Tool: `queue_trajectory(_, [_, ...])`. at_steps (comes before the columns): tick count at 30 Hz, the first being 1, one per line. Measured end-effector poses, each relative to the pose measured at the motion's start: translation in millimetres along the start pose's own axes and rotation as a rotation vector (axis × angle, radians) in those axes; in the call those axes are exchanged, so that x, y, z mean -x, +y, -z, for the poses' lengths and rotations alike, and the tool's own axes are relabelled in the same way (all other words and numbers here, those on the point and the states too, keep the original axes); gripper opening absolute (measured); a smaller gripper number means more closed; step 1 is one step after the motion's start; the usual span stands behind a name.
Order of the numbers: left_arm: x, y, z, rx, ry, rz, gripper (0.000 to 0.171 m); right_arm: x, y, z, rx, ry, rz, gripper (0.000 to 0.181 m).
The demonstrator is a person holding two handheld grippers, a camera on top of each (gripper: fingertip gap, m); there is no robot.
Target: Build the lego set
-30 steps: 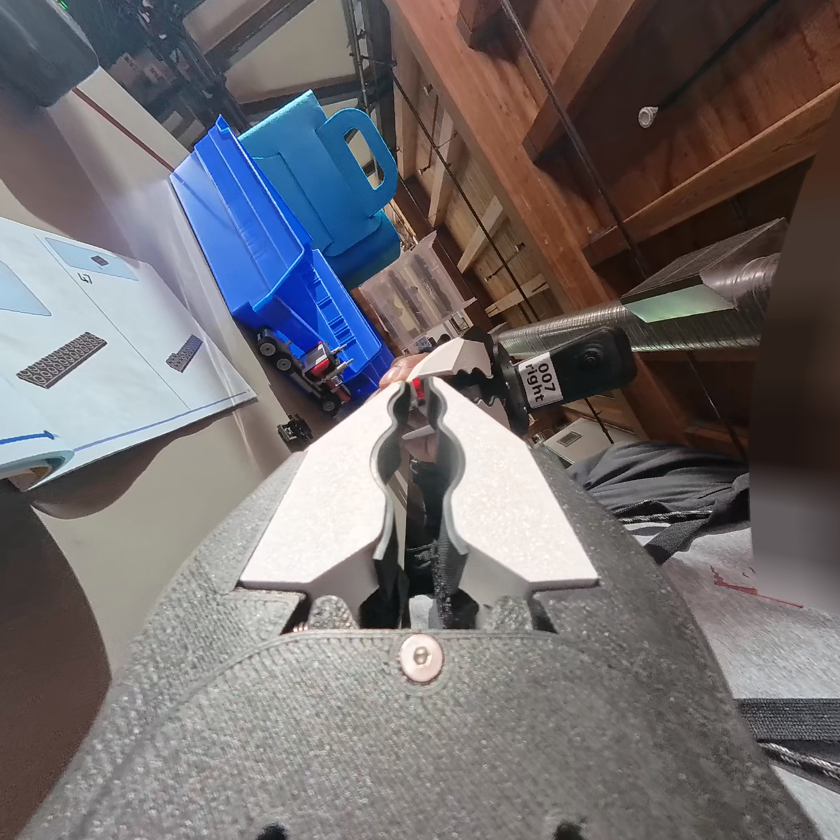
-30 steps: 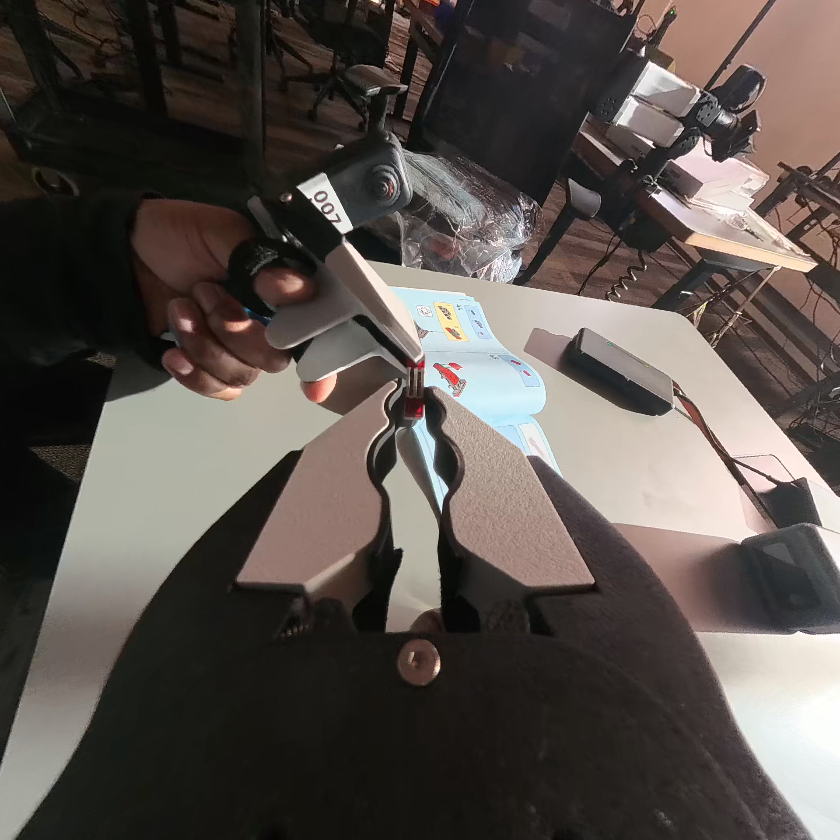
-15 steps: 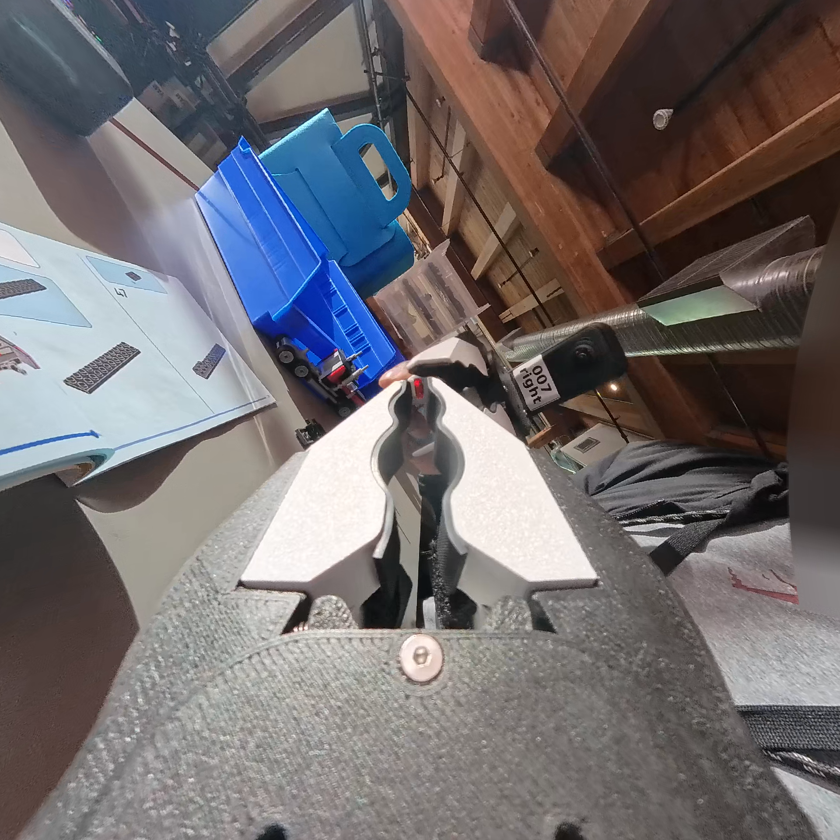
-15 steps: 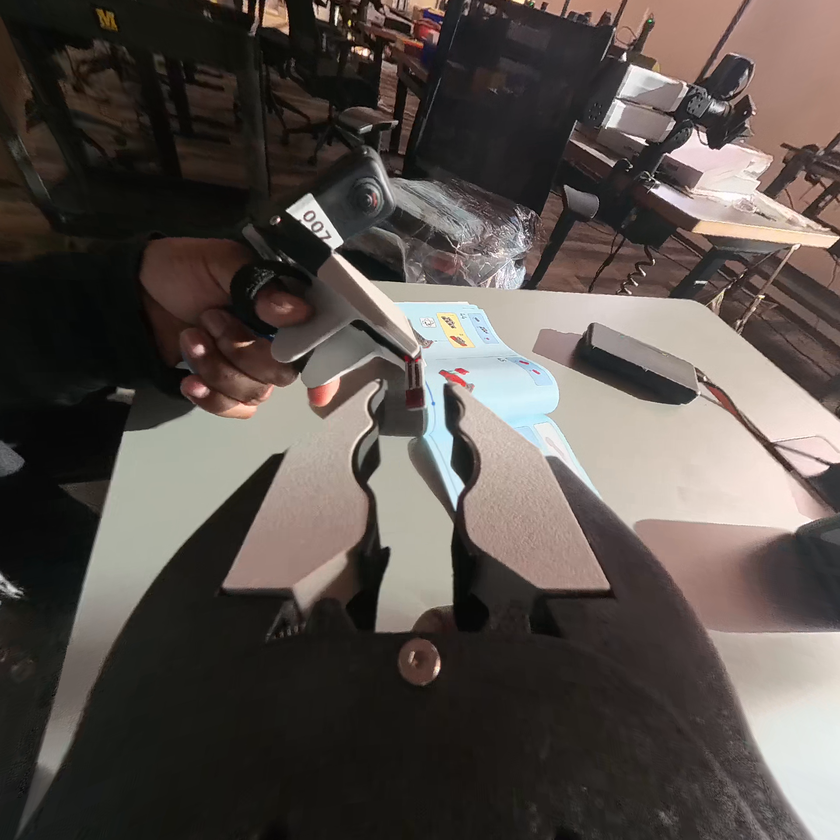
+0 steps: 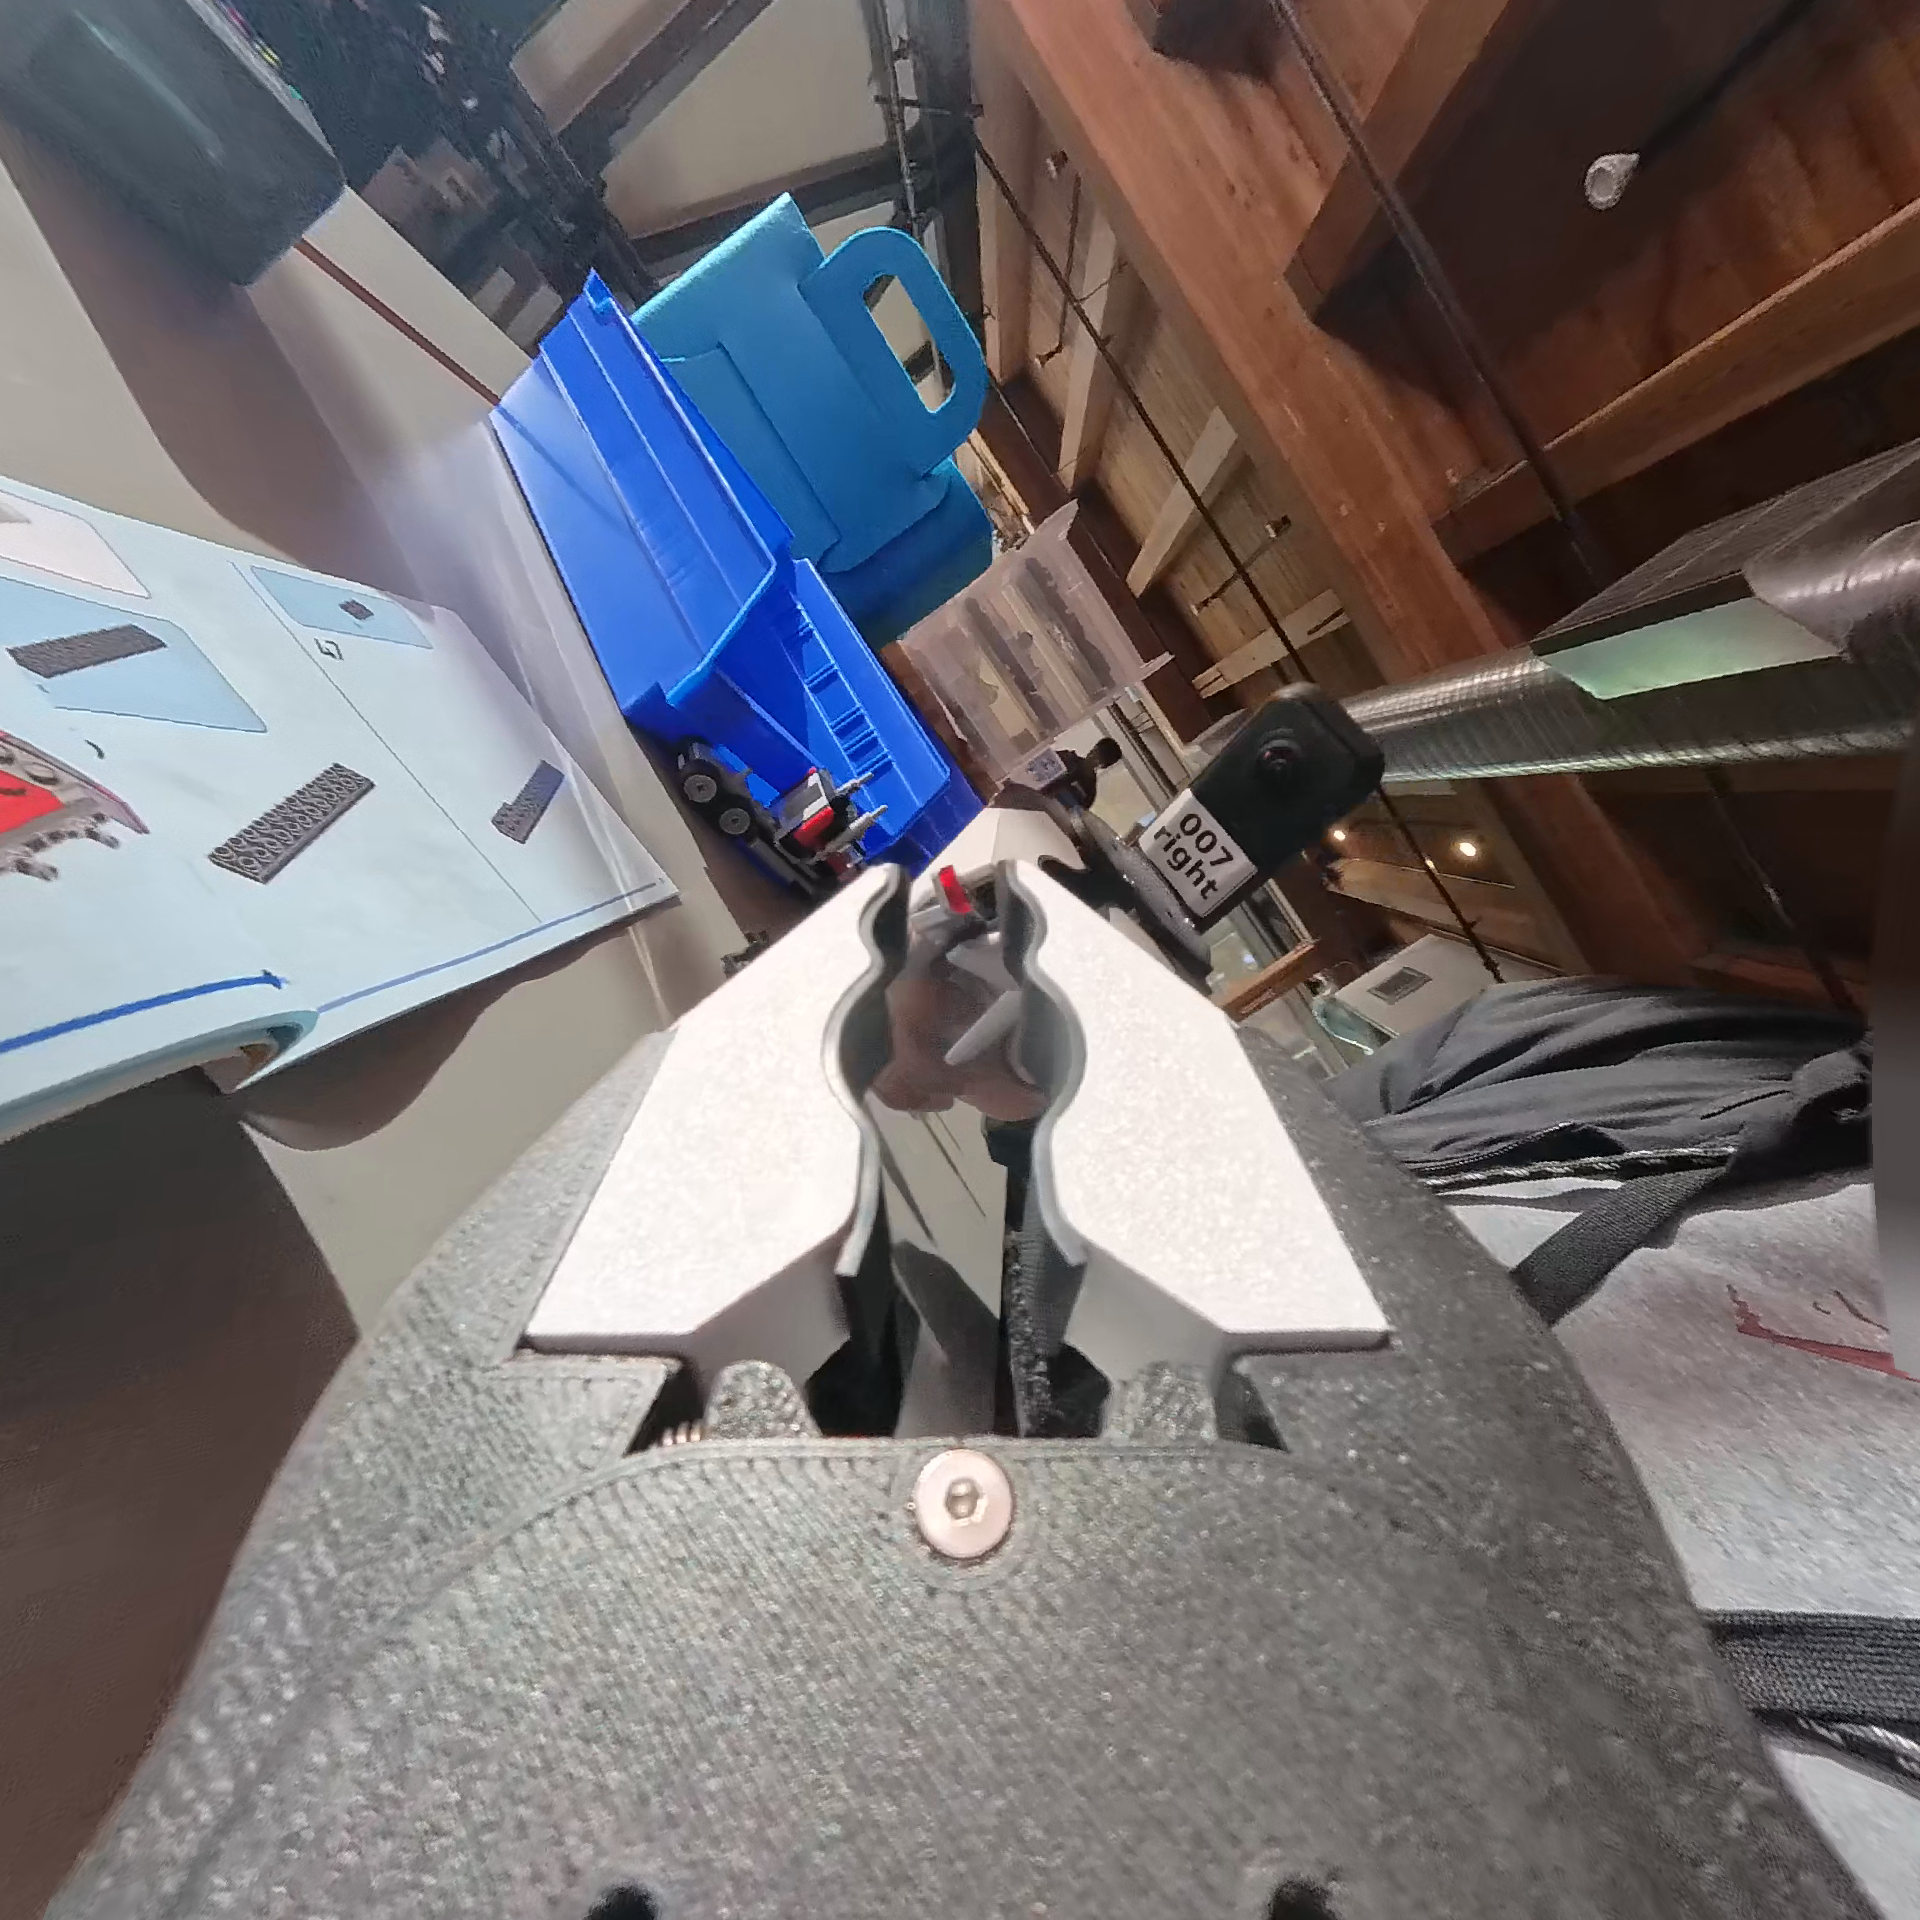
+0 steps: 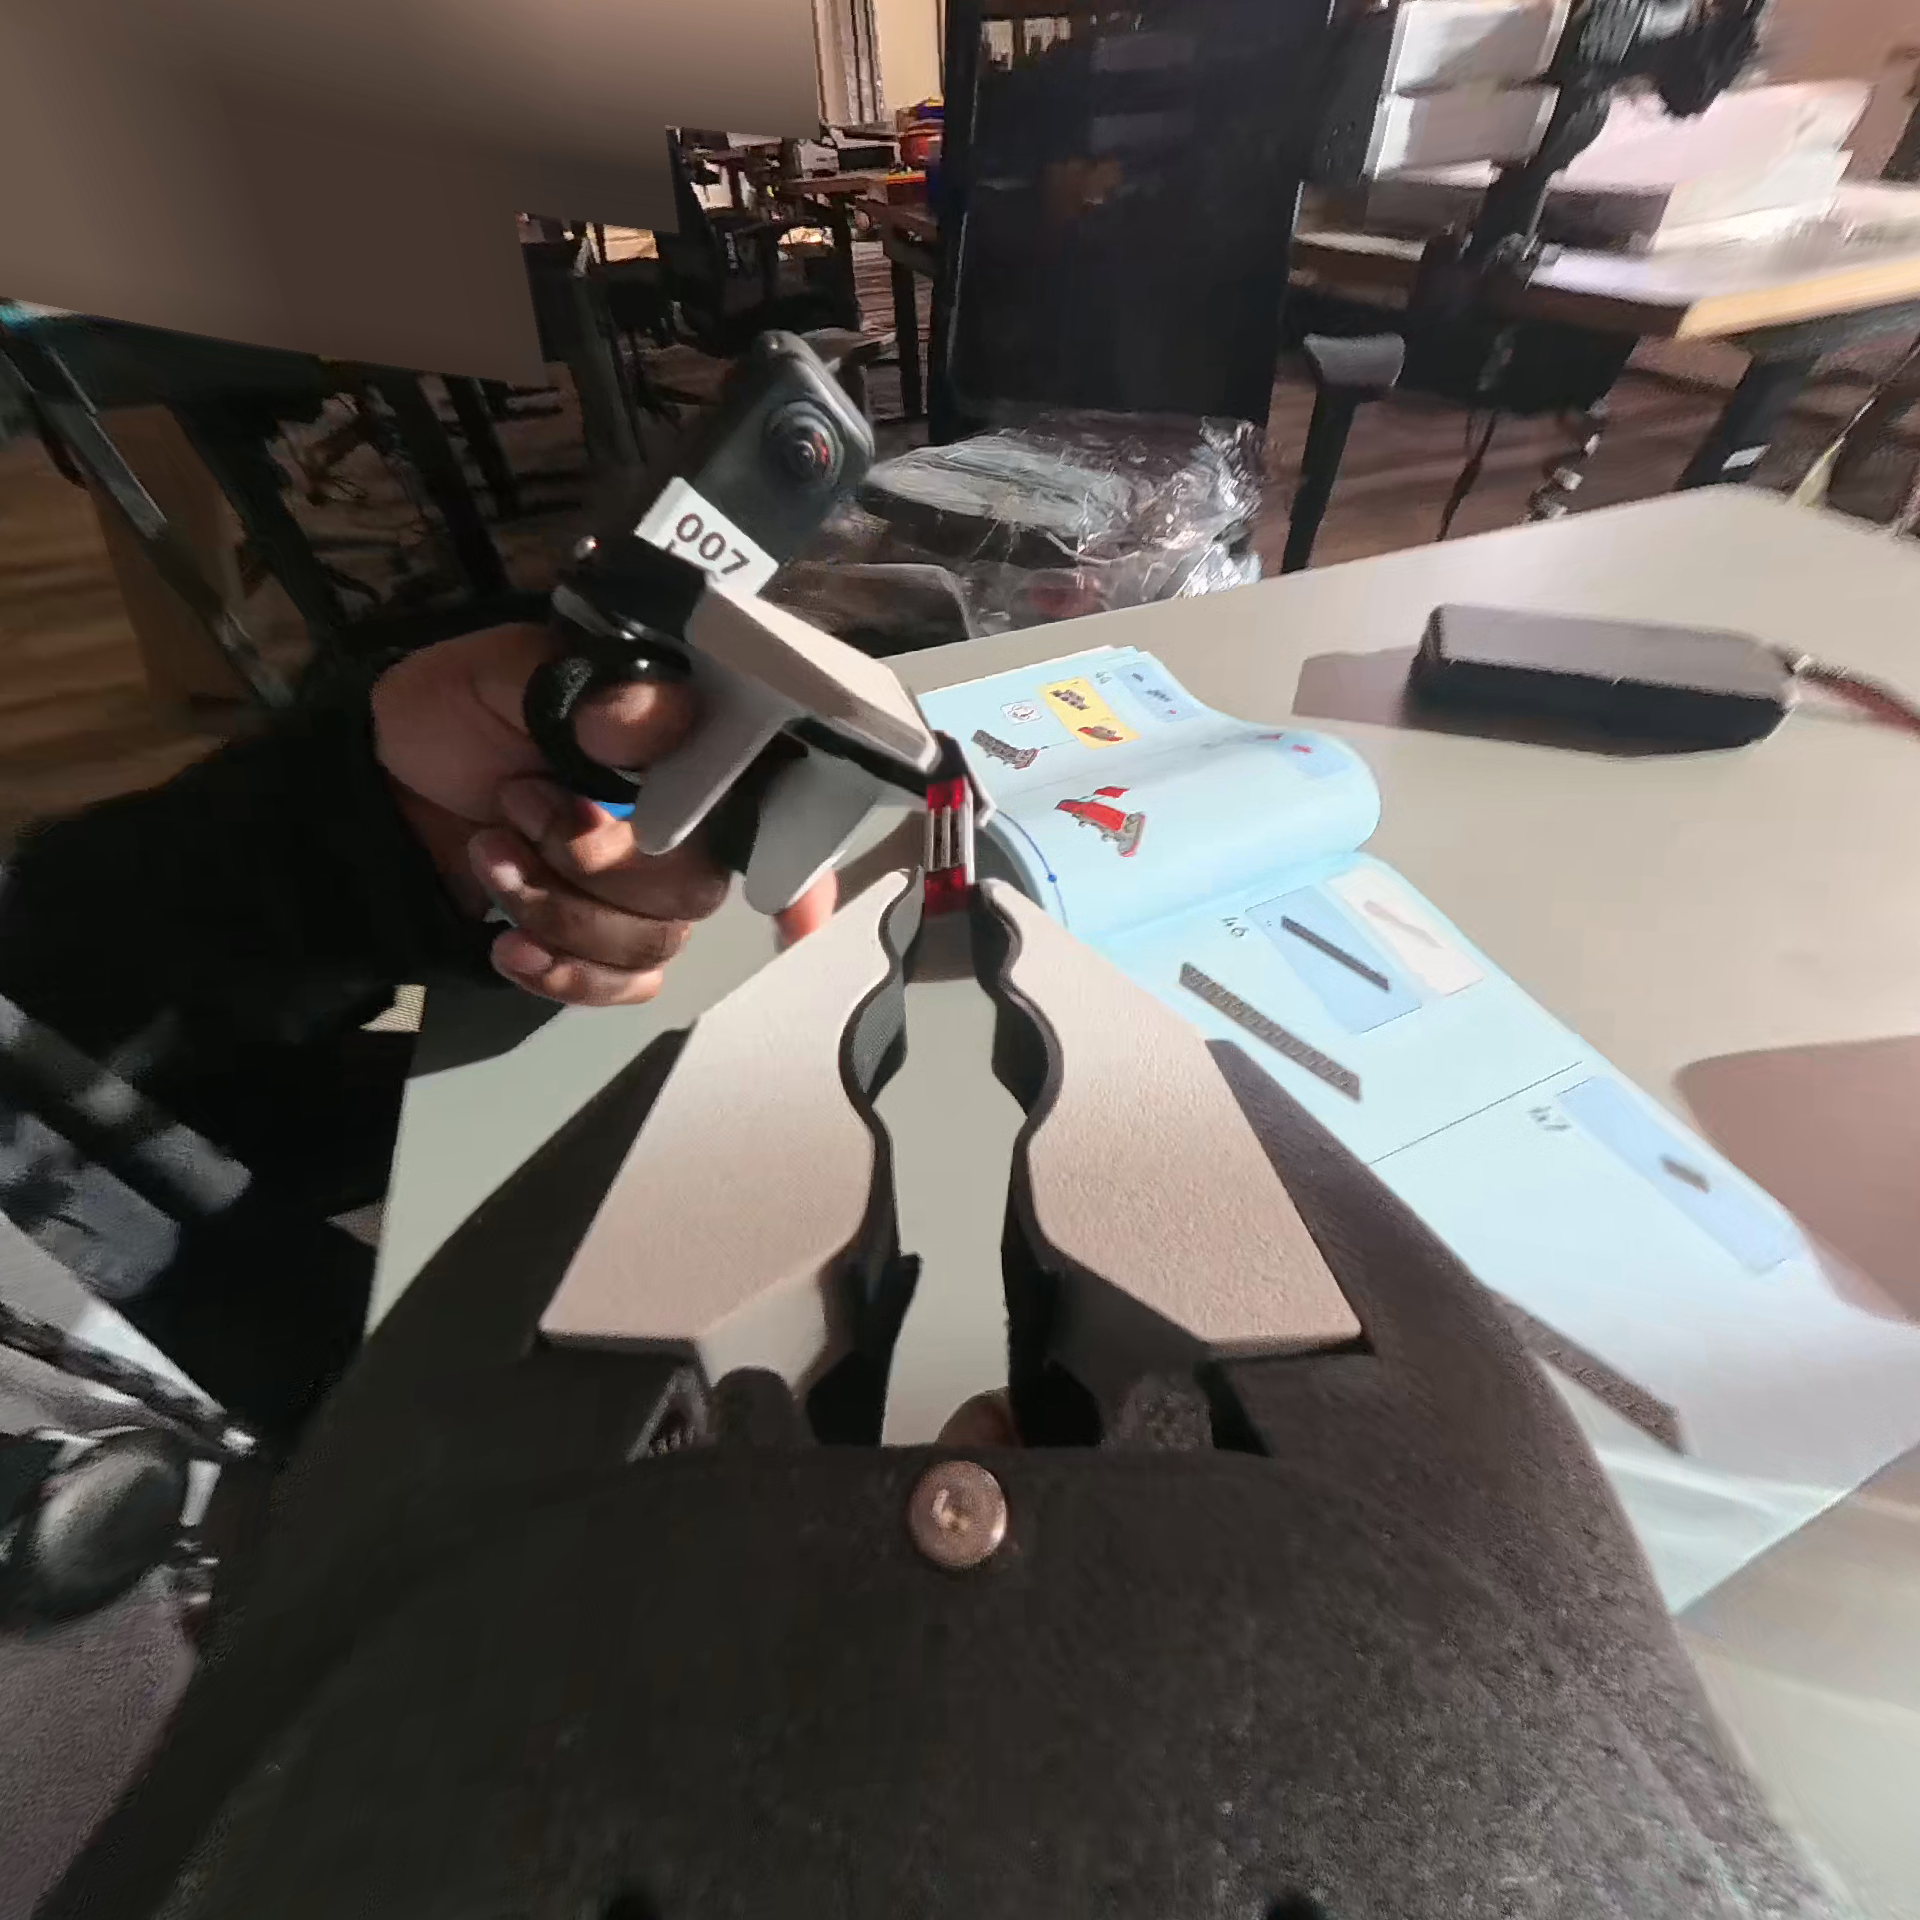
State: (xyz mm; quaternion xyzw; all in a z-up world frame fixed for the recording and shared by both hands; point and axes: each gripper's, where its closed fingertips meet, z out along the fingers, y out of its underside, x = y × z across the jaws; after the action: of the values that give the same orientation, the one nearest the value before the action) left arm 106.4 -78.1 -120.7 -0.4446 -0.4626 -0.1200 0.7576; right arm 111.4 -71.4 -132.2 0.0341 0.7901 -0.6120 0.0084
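Jaws: right gripper [image 6: 945, 904] re-clamped on lego piece [image 6: 945, 831] | left gripper [image 5: 948, 904] still clamps it

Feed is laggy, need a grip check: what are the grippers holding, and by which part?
A small red and grey lego piece, pinched at opposite ends: left gripper on its far end, right gripper on its near red end.

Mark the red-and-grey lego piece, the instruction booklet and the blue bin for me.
red-and-grey lego piece [image 6: 945, 842], right wrist view, its grey middle band.
instruction booklet [image 6: 1195, 831], right wrist view, open left page.
blue bin [image 5: 665, 561], left wrist view, its side wall.
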Motion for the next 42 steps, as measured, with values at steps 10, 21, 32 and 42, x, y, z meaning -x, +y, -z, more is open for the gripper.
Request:
queue_trajectory(10, [32,-2,30,0.082,-0.239,-0.168,0.029,7,79,-10,0.390,-0.073,-0.428,0.010])
queue_trajectory(21, [33,2,35,0.114,-0.235,-0.164,0.028,-8,92,-10,0.445,0.035,-0.382,0.010])
queue_trajectory(32, [33,1,35,0.111,-0.224,-0.157,0.027,-25,95,-7,0.456,0.156,-0.329,0.021])
queue_trajectory(42, [34,-3,37,0.082,-0.226,-0.140,0.027,-29,69,19,0.239,0.209,-0.323,0.035])
